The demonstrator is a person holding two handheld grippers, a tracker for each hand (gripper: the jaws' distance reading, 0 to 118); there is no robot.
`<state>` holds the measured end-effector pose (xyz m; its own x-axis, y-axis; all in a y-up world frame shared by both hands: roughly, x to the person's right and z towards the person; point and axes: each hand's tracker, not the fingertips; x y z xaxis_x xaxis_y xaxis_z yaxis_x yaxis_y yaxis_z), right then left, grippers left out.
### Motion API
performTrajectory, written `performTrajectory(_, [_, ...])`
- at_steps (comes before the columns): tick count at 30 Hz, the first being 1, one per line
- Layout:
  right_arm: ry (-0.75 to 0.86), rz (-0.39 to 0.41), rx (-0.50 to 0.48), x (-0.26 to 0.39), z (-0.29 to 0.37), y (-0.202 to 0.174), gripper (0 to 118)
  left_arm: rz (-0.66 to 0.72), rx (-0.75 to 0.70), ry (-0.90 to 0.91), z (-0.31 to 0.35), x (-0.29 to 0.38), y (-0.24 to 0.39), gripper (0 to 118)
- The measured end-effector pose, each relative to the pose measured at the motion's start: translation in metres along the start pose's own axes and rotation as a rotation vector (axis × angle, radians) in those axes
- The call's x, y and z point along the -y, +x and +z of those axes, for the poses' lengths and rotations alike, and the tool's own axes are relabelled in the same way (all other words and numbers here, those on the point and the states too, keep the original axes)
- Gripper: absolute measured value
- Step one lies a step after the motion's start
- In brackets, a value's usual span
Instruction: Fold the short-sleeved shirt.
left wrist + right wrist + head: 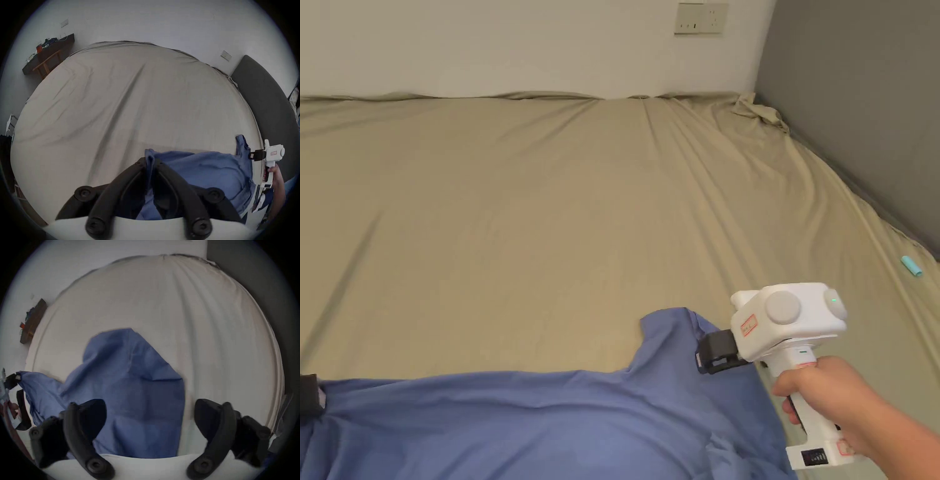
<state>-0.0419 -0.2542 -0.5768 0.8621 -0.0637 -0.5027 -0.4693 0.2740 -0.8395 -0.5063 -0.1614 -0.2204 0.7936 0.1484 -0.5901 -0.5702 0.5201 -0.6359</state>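
Note:
A blue short-sleeved shirt [550,425] lies spread across the near part of the bed, one sleeve [675,331] pointing away from me. My left gripper [150,160] is shut on a pinch of the shirt's [203,172] edge at the left end; in the head view its black tip [309,397] peeks in at the left border. A hand holds my right gripper [712,359] beside the sleeve at the shirt's right end. In the right gripper view its jaws stand wide apart [150,404] over the blue cloth [129,386], gripping nothing.
A beige sheet [550,219] covers the wide bed beyond the shirt. A grey padded panel [862,94] borders the bed's right side, a white wall its far side. A small teal object [911,266] lies near the right edge. A dark desk [48,52] stands past the far left corner.

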Motion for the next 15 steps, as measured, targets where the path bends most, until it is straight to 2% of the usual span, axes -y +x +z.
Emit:
performTrajectory(2, [-0.033,0.053,0.071,0.001,-0.01,-0.007,94,0.007,-0.001,-0.008,-0.002,0.0,-0.001,6])
performTrajectory(3, [-0.025,0.085,0.099,0.003,-0.01,-0.009,93,0.009,-0.003,-0.012,-0.003,-0.001,-0.002,6])
performTrajectory(4, [0.003,0.074,0.069,0.005,-0.005,-0.011,92,0.009,-0.006,-0.017,-0.003,-0.001,-0.001,6])
performTrajectory(5, [0.001,0.069,0.069,0.005,-0.001,-0.013,82,0.003,-0.008,-0.02,-0.004,-0.001,0.0,6])
performTrajectory(6, [0.012,0.085,0.076,0.006,0.006,-0.016,65,0.0,-0.007,-0.023,-0.004,-0.001,0.001,6])
performTrajectory(8, [0.052,0.18,0.163,0.009,0.016,-0.024,19,-0.004,-0.008,-0.027,-0.006,-0.002,0.002,6])
performTrajectory(9, [0.062,0.207,0.177,0.011,0.02,-0.026,11,-0.006,-0.008,-0.029,-0.006,-0.002,0.002,6])
performTrajectory(10, [0.061,0.209,0.151,0.013,0.02,-0.025,6,-0.007,-0.007,-0.03,-0.005,-0.001,0.003,6])
performTrajectory(12, [0.053,0.196,0.095,0.015,0.027,-0.026,6,-0.006,0.001,-0.031,-0.006,-0.002,0.003,6])
performTrajectory(15, [0.125,0.264,0.15,0.023,0.045,-0.036,4,-0.016,-0.005,-0.033,-0.005,-0.001,0.003,6])
